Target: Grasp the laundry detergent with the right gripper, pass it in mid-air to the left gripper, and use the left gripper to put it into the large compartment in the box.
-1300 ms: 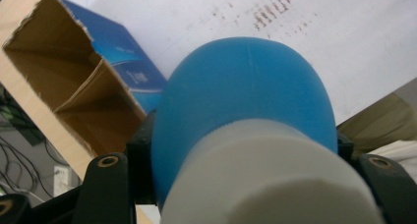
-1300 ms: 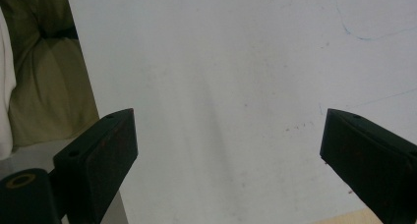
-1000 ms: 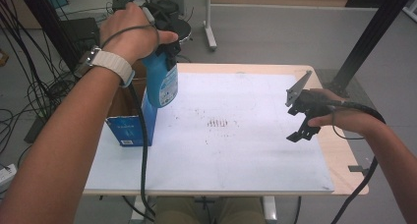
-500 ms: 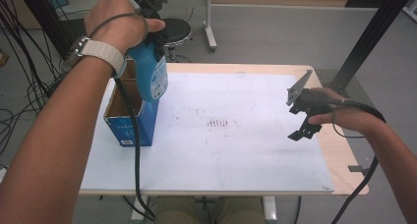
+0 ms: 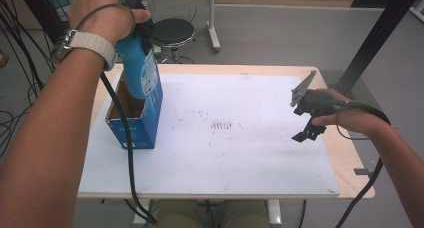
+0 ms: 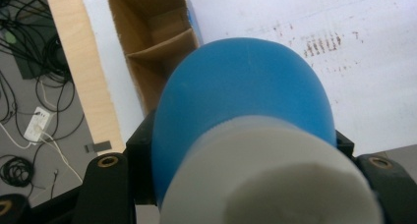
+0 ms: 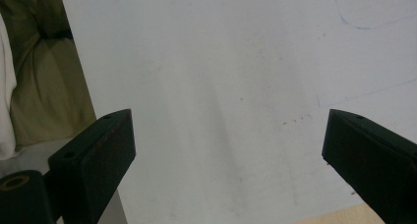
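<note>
we see left gripper (image 5: 136, 35) clamped on blue bottle (image 5: 141, 70) above open box (image 5: 131, 119); right gripper (image 5: 306, 114) jaws wide, nothing held, over table (image 5: 260, 148).

grey floor (image 5: 280, 38), black stool (image 5: 172, 32), cables (image 5: 15, 88)

Left gripper (image 5: 131, 25) clamped, right gripper (image 5: 306, 113) agape

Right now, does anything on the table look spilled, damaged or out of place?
Nothing is spilled or broken. The white table mat carries a patch of small reddish-brown marks near its middle, which look like old stains. The open blue cardboard box stands upright, and the blue plastic bottle looks intact in the left hand-held gripper.
</note>
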The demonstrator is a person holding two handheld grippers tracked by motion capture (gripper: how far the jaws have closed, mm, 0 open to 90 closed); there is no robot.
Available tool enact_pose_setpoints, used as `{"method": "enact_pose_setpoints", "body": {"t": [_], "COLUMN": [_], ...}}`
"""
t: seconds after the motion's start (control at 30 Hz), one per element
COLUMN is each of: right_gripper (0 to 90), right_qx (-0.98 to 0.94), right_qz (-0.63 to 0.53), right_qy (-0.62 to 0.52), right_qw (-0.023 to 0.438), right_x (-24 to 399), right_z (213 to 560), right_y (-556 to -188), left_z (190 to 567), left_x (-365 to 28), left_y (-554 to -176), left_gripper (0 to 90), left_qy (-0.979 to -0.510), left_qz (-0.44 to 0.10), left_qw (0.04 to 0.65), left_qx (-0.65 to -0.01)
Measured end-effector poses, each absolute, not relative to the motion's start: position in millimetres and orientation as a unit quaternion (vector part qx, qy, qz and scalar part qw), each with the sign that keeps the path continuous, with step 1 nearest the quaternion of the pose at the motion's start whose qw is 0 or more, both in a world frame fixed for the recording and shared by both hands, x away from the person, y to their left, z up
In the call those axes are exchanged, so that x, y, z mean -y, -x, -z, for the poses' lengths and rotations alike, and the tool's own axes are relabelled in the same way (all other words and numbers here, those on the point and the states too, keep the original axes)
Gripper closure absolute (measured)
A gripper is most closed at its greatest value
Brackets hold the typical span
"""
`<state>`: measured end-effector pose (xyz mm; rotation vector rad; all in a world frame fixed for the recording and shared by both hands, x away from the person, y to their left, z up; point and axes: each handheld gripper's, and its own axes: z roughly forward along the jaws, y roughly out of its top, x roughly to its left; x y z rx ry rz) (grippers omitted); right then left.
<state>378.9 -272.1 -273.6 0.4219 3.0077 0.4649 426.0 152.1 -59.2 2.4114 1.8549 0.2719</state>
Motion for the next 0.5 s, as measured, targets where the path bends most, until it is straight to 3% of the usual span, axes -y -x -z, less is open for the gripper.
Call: {"method": "enact_pose_setpoints", "body": {"t": [0.5], "right_gripper": [5.9], "right_qx": [-0.977], "right_qz": [-0.15], "right_qy": [-0.145], "right_qw": [0.039], "right_x": [277.1], "right_z": [272.3], "right_y": [-379.3], "left_z": [53.7], "left_x": [-173.7], "left_y": [-431.8], "left_gripper": [38.3], "left_qy": [-0.758], "left_qz": [-0.099], "left_qw": [0.038], "left_qx": [-0.644]}}
